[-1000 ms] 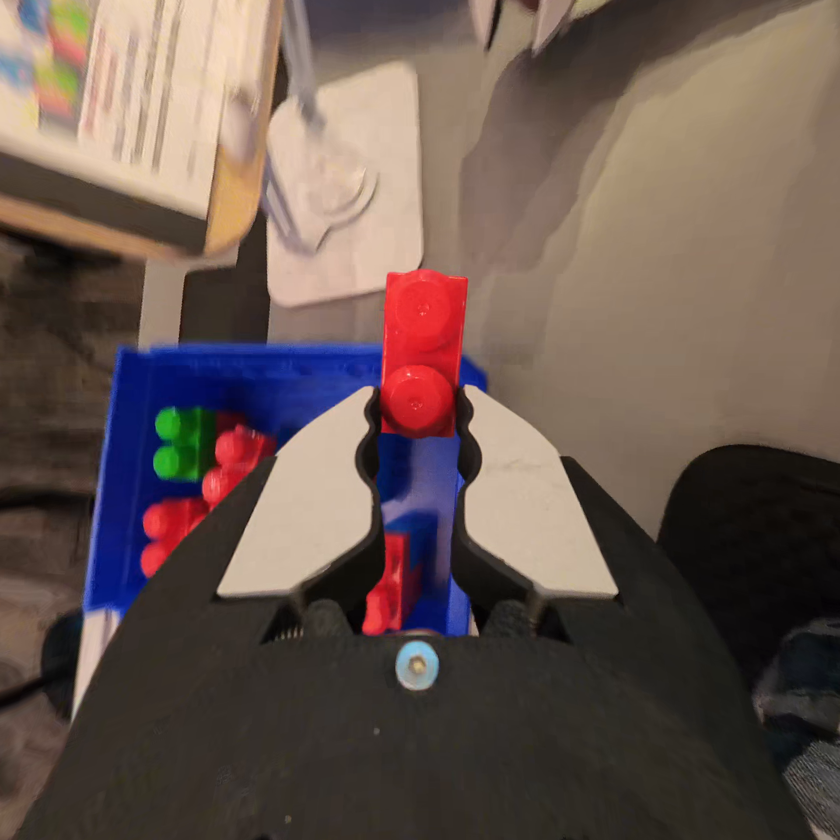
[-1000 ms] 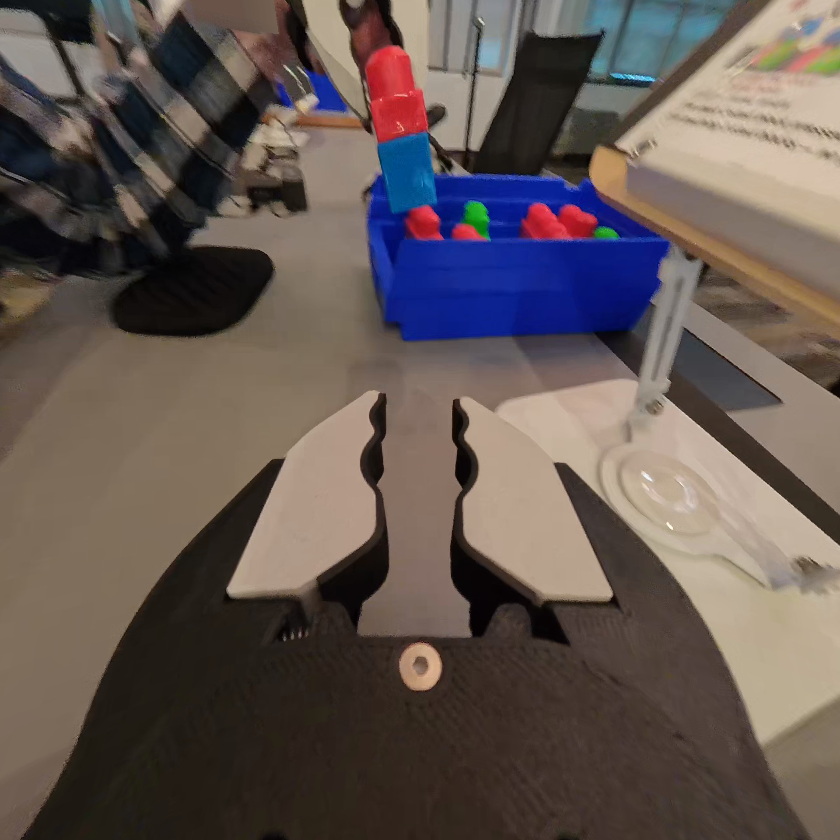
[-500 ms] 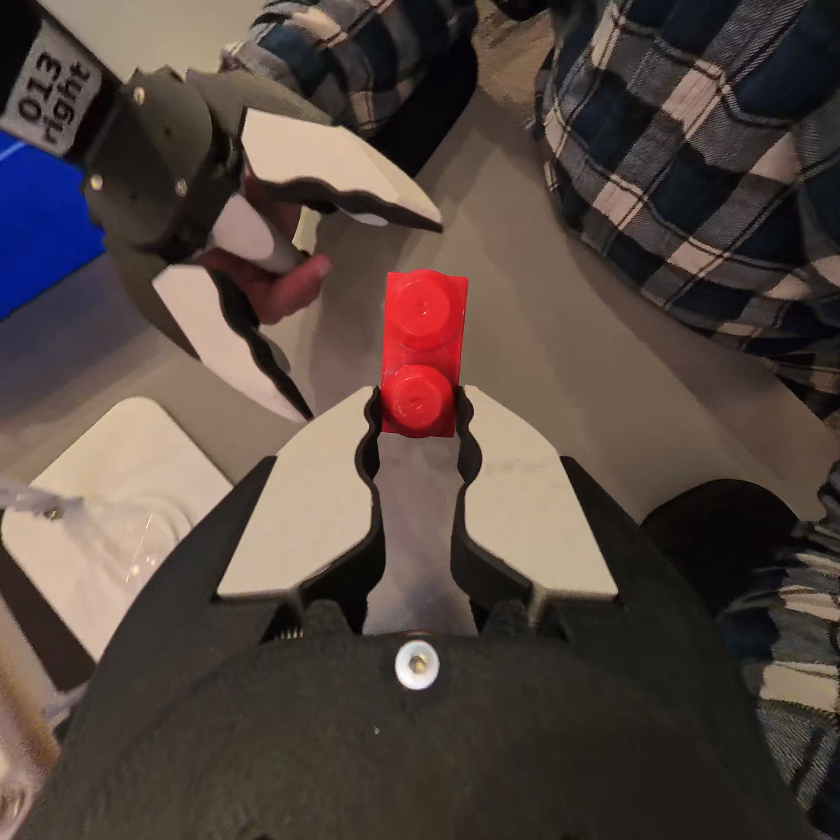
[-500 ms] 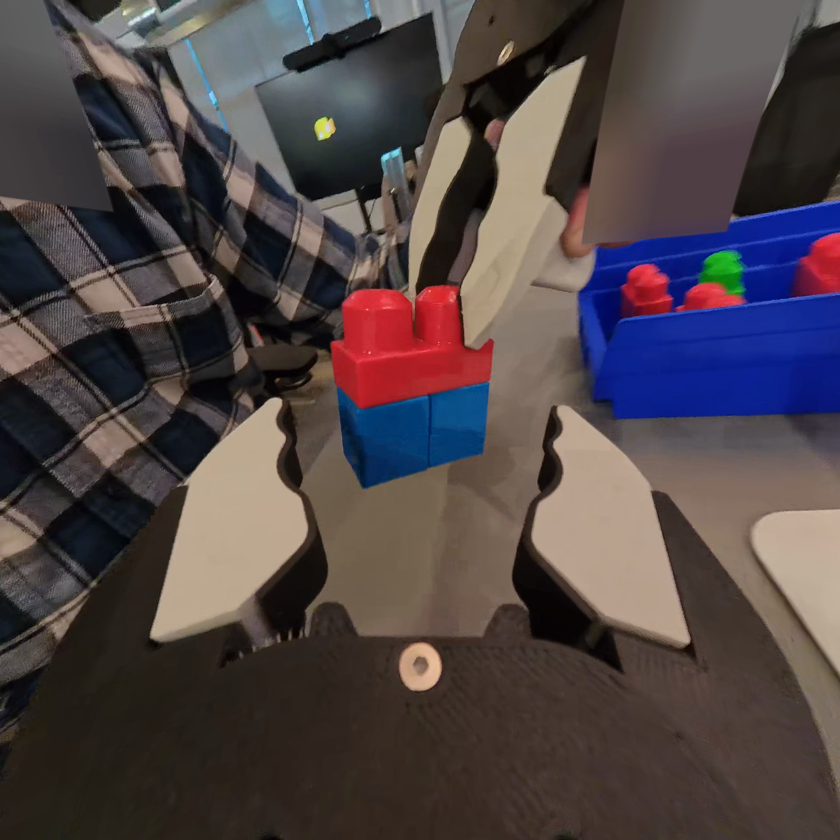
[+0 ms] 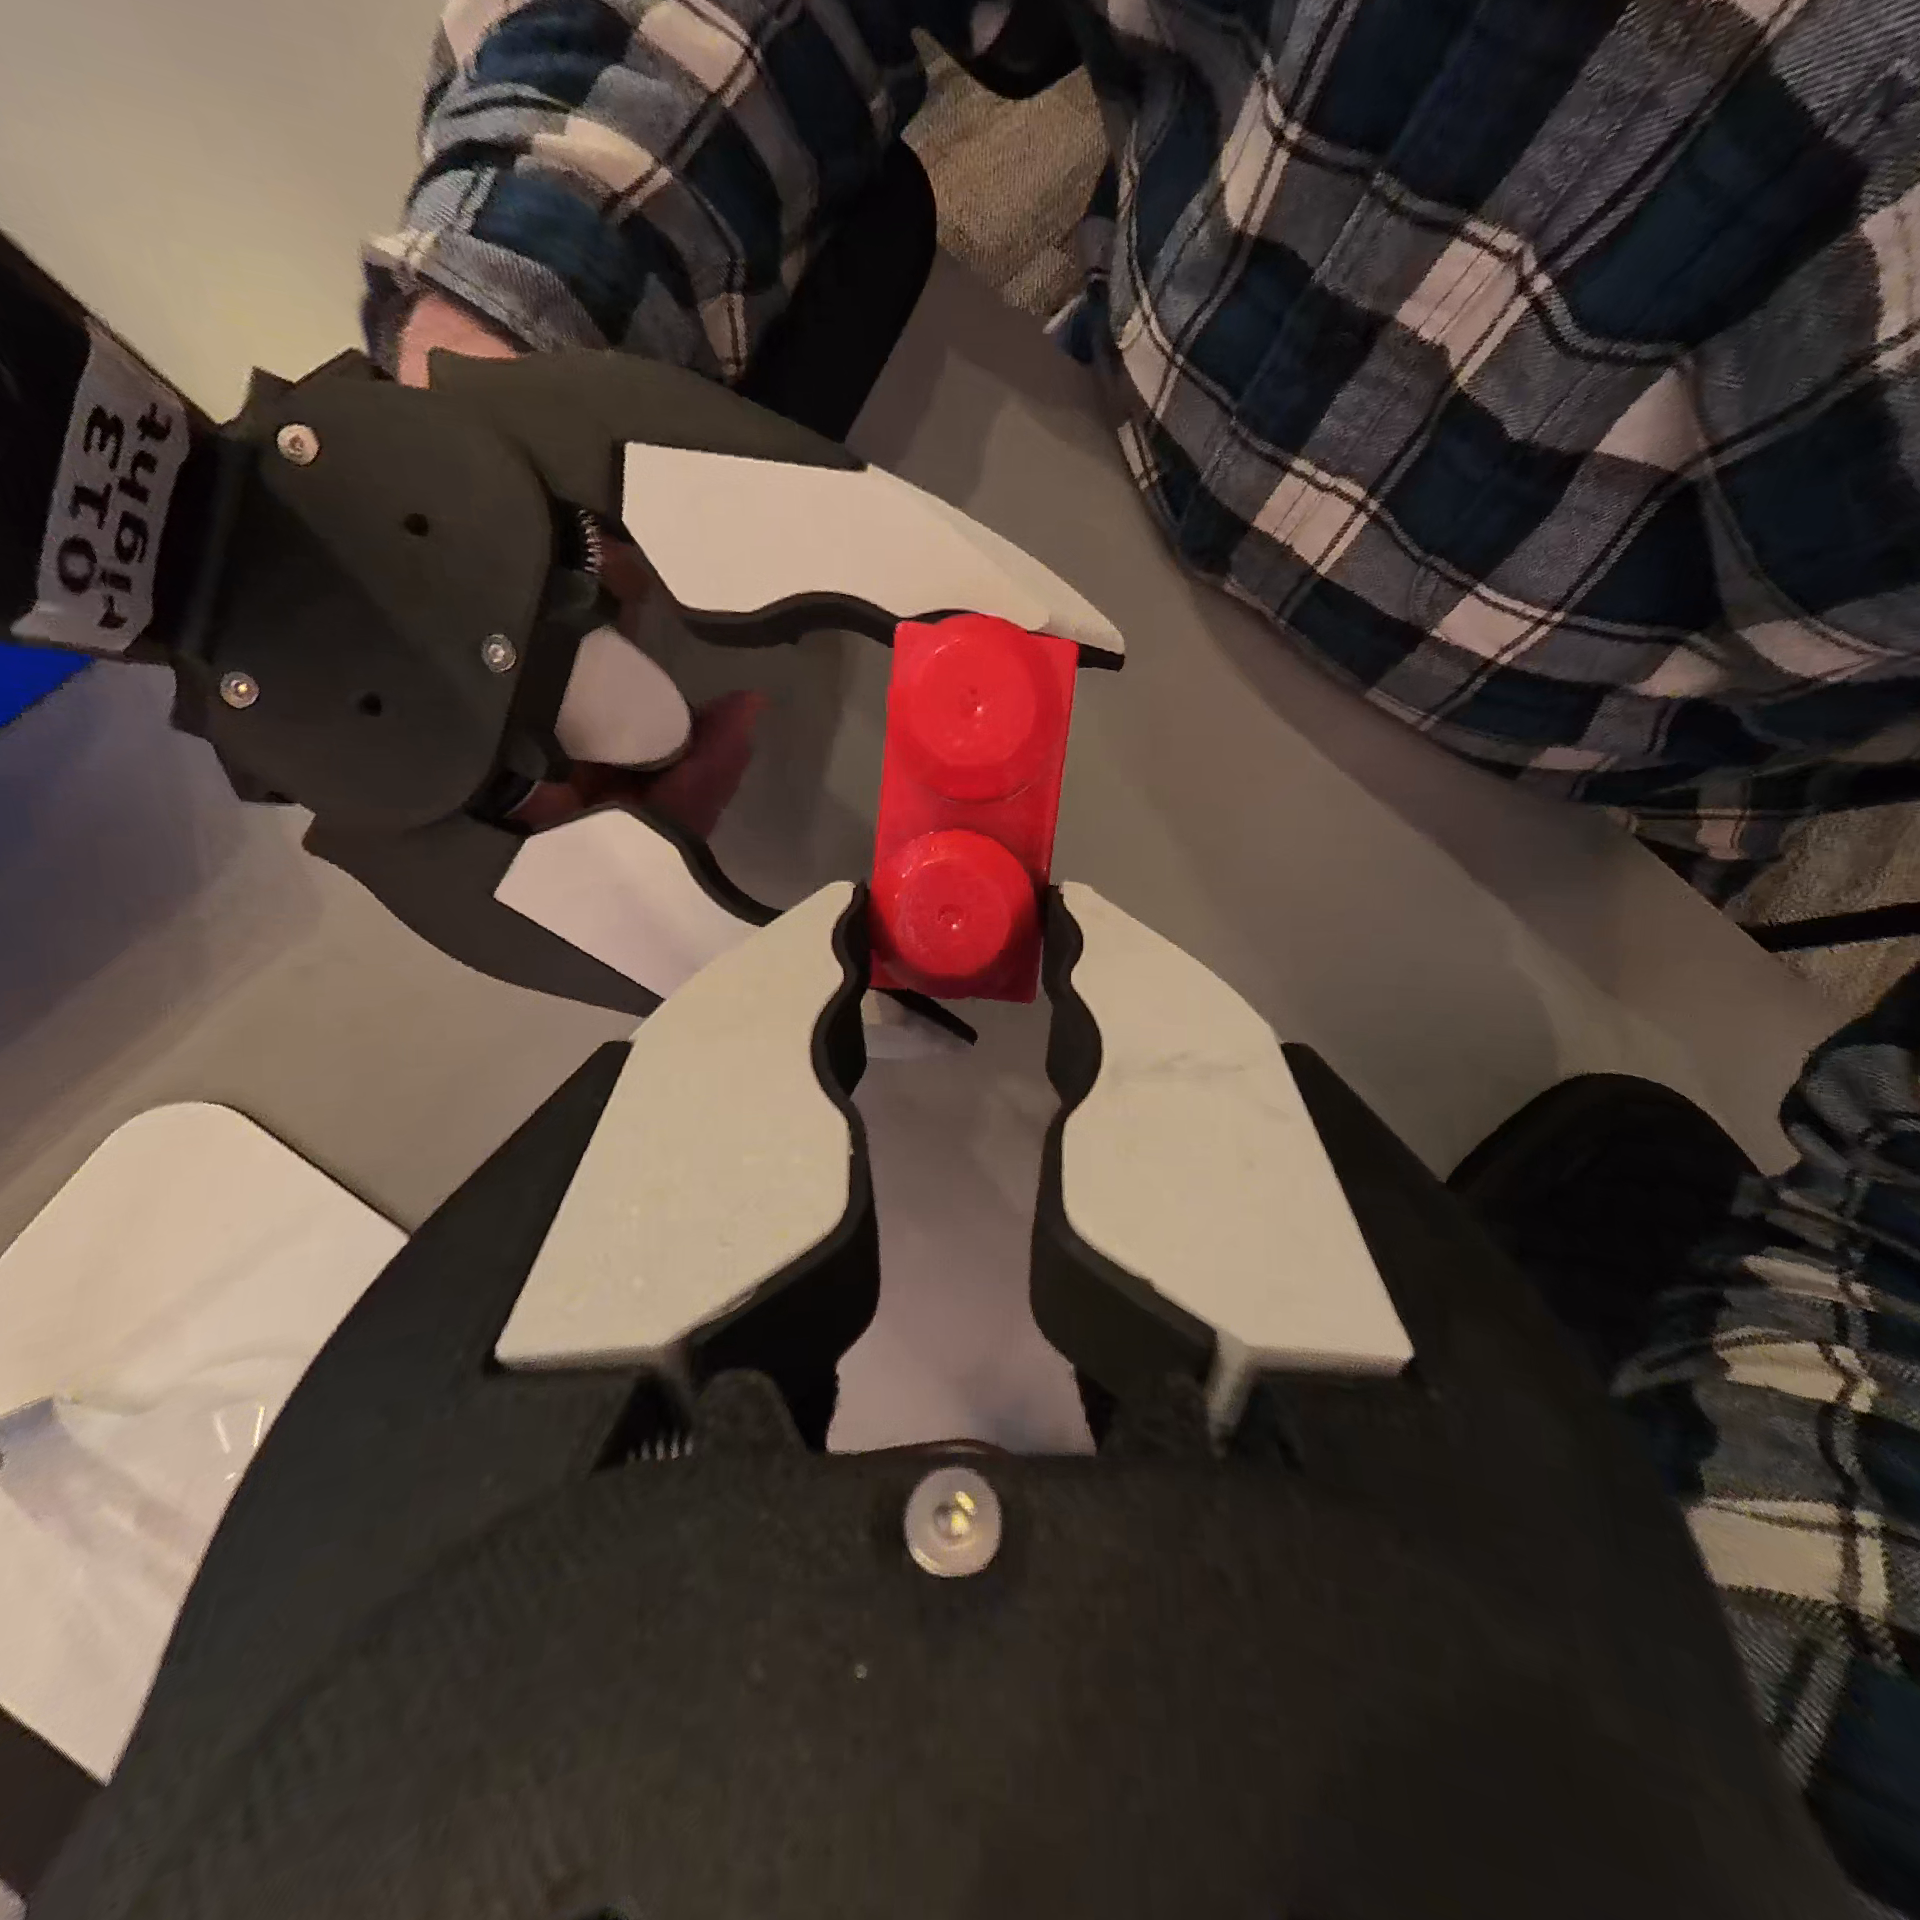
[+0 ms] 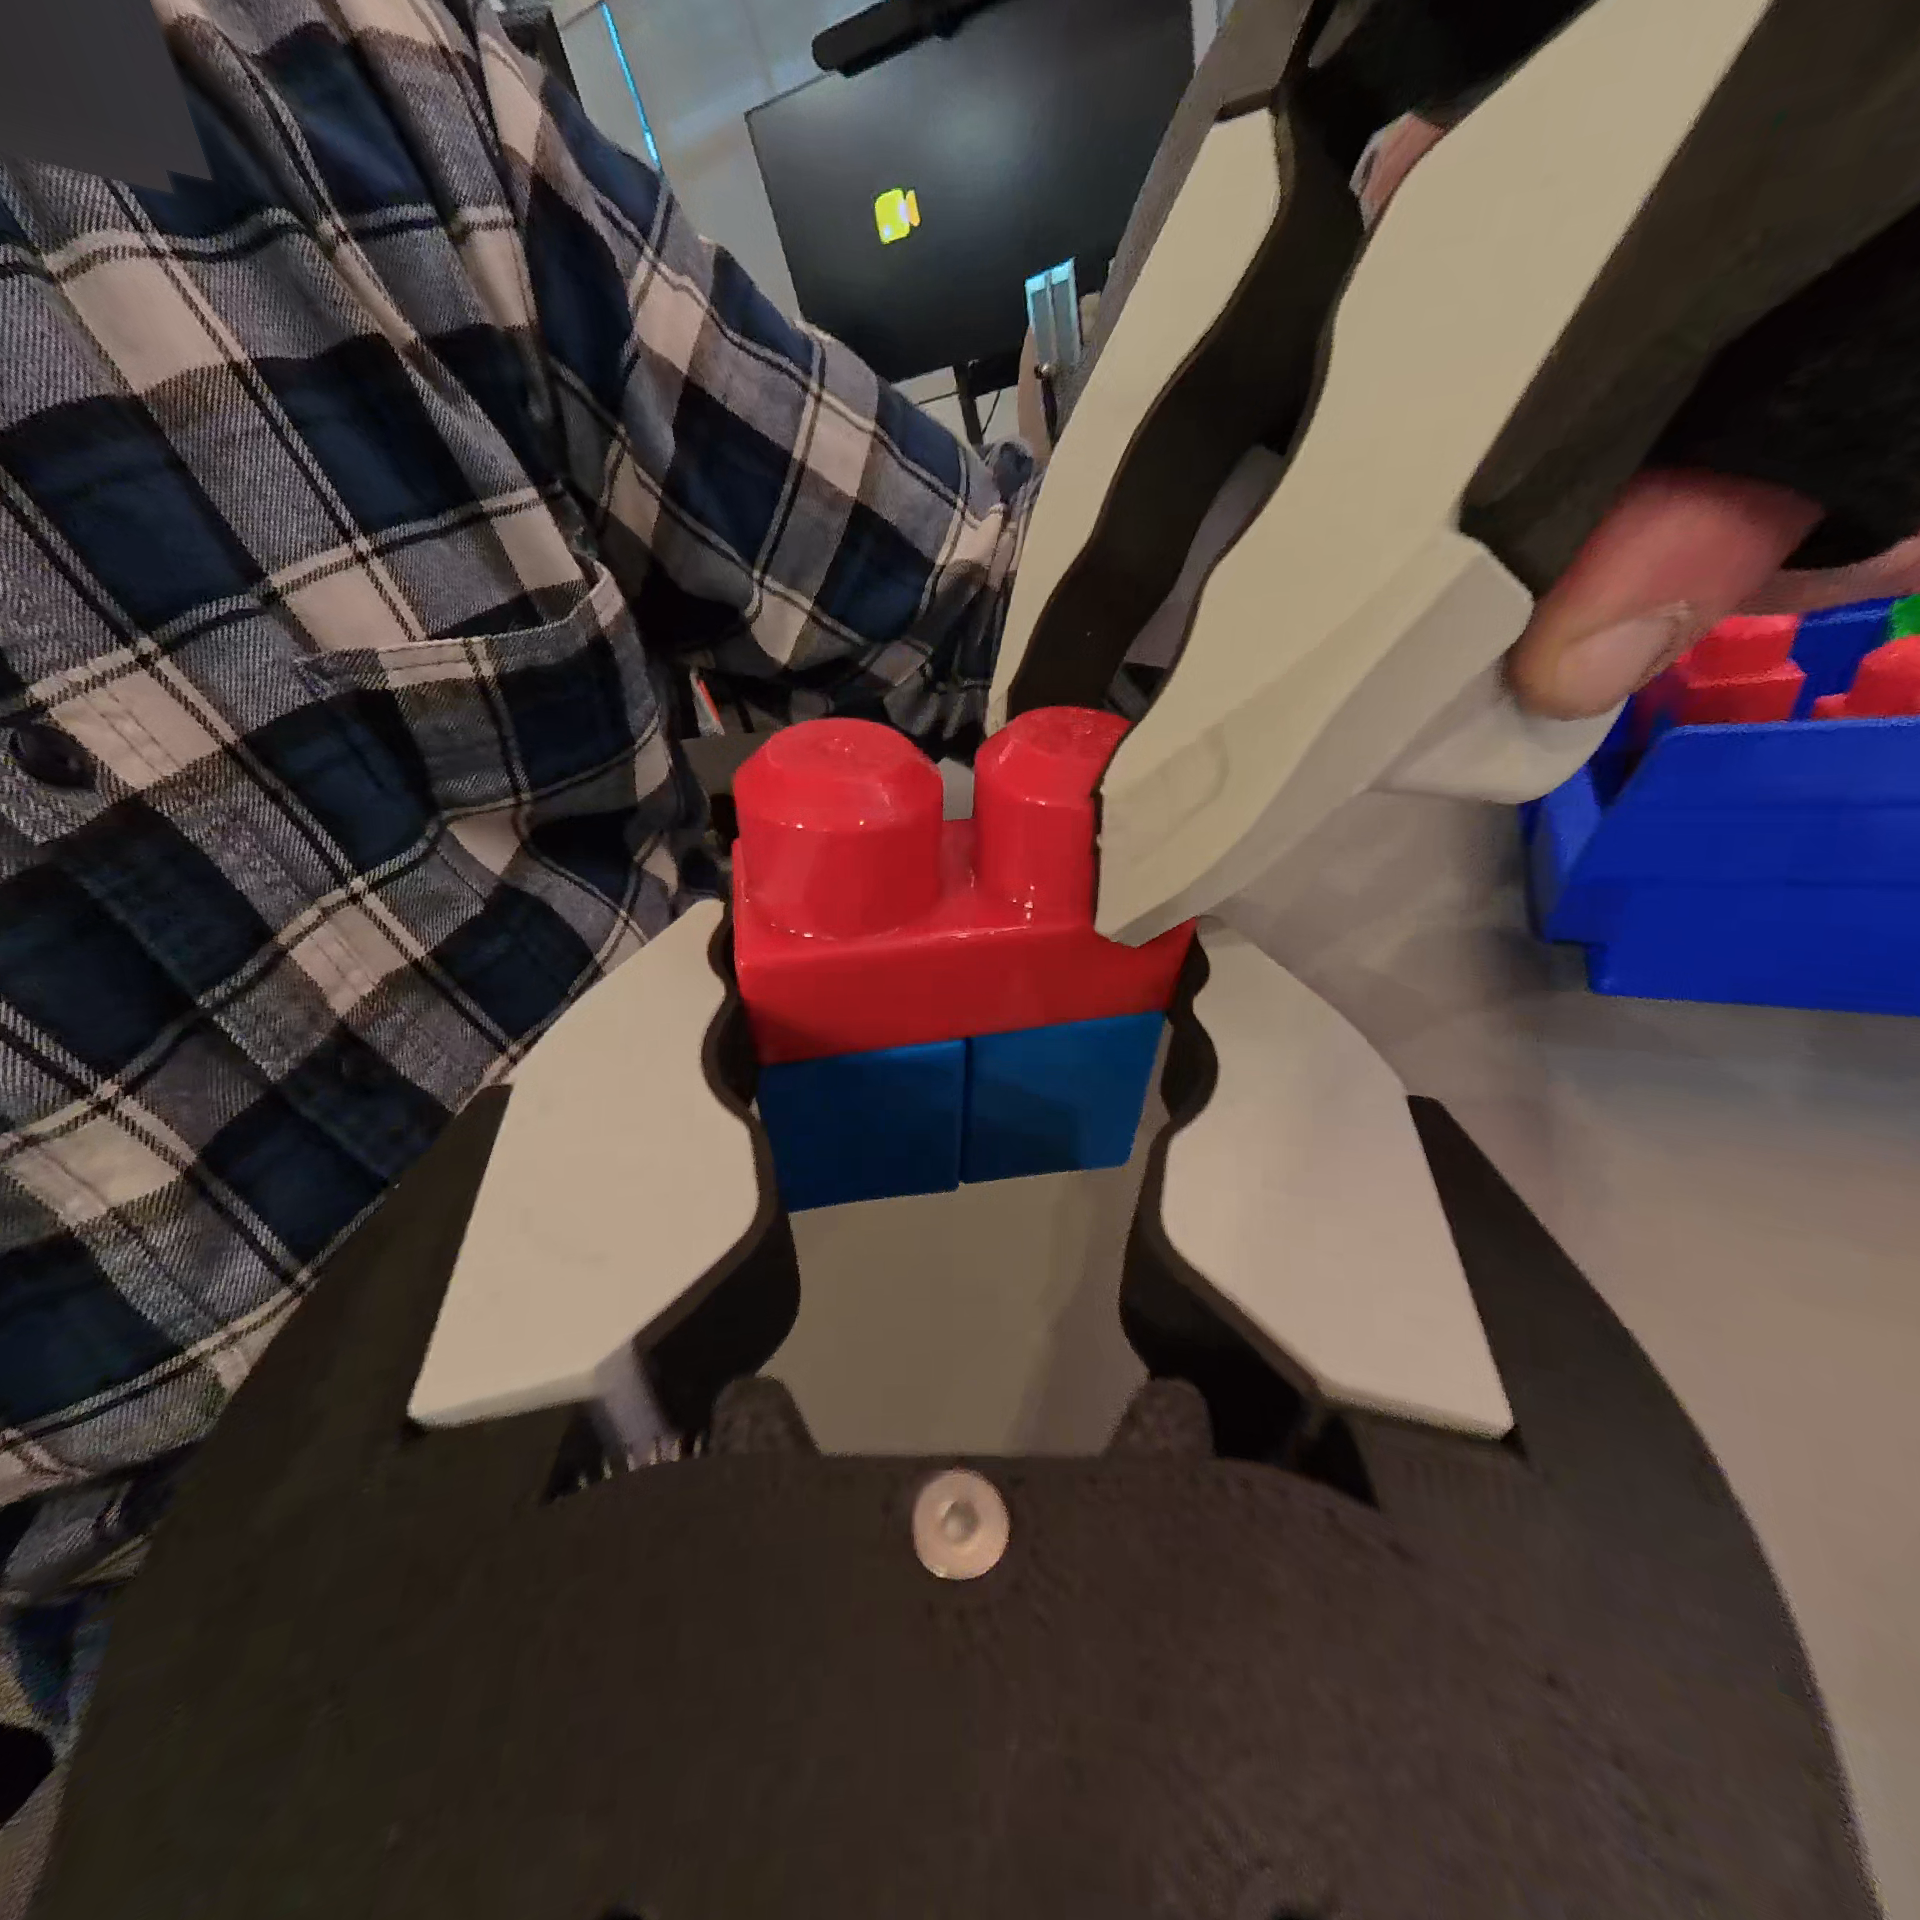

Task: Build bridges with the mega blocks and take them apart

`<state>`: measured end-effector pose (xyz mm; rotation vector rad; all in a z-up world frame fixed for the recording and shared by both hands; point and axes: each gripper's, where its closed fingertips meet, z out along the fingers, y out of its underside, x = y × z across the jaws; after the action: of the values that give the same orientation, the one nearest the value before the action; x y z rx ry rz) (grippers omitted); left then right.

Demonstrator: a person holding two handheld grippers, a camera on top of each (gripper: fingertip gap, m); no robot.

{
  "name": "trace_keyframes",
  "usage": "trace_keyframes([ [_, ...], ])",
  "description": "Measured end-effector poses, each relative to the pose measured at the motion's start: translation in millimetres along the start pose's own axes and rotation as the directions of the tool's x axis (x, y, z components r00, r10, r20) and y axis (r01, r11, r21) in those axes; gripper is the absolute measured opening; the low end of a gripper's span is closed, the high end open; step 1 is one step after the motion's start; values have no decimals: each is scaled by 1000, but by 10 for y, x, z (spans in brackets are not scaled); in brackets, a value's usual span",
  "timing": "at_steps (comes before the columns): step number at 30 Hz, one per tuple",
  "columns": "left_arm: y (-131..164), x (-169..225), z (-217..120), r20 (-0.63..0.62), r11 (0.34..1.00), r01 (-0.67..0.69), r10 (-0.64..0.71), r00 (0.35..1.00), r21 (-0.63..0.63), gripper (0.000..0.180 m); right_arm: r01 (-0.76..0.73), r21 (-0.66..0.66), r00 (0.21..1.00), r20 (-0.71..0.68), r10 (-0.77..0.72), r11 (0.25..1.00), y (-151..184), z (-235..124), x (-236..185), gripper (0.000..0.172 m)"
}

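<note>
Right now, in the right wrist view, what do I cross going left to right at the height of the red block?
plaid shirt → right gripper's left finger → red block on the blue block → left gripper's fingertip → blue bin

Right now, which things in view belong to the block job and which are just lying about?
In the job:
- red block stacked on blue block
- left tool, shut on the red block
- right tool, closing around the stack's ends
- blue bin of spare blocks

Lying about:
- dark monitor
- white pad on the table
- black object
</note>
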<state>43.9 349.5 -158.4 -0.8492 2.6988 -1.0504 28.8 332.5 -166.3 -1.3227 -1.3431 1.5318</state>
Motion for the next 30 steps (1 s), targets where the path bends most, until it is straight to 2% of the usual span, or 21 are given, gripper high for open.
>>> trace_keyframes([
  [1,-13,-17,-26,12,1000,2,-2,1000,12,31,2,15,1000,-2,-2,1000,-30,-17,2,79],
  [5,-89,-104,-101,76,998,2,-6,997,63,33,-16,101,1000,2,16,995,-158,-108,17,79],
  [13,-210,-361,-203,285,982,-9,-45,958,186,61,-29,288,998,-45,44,957,-411,-366,127,79],
  [17,-310,-589,-396,457,935,-19,-155,876,354,76,52,385,984,-176,18,921,-523,-560,272,78],
  [20,-247,-721,-467,551,896,13,-285,784,444,97,167,465,952,-307,-18,869,-663,-801,349,79],
  [22,-232,-801,-474,565,844,32,-386,729,535,97,231,472,922,-386,-35,851,-712,-923,389,79],
  [24,-185,-853,-359,561,829,68,-434,705,555,100,278,482,899,-435,-49,831,-747,-998,403,79],
  [28,-205,-999,-297,560,763,60,-524,642,644,98,322,484,883,-463,-74,813,-755,-990,402,78],
  [29,-215,-1015,-291,542,740,58,-540,644,670,95,331,488,879,-471,-75,808,-758,-989,406,78],
  [30,-246,-988,-244,517,735,55,-526,676,676,81,344,492,872,-484,-77,800,-765,-999,409,79],
])
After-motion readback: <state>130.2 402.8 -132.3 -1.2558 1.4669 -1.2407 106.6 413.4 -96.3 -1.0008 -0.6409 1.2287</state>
